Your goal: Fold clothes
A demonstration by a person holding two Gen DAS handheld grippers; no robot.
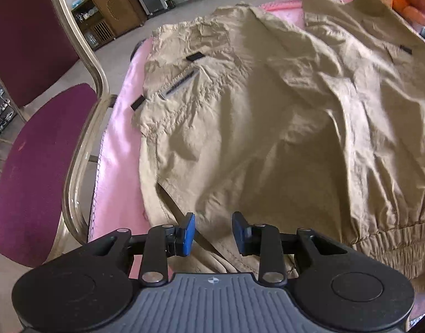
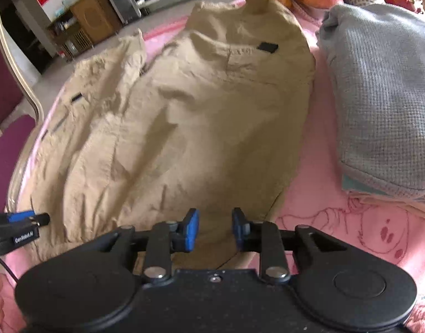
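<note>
Your left claw (image 1: 213,231) and right claw (image 2: 214,229) are both hanging released, jaws parted over the near hem of the tan jacket (image 1: 268,116), pinching nothing. The jacket is lying spread and wrinkled on the pink blanket (image 2: 351,222) covering the desk. If you are closing on one slippery layer only, the hem may be sliding out mid-fold (bunching toward the grey knit sweater (image 2: 384,91) right of the jacket). No containers are showing.

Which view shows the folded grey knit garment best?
The right wrist view: the grey knit garment lies in full beside the tan jacket on the pink blanket. The left wrist view does not show it.
</note>
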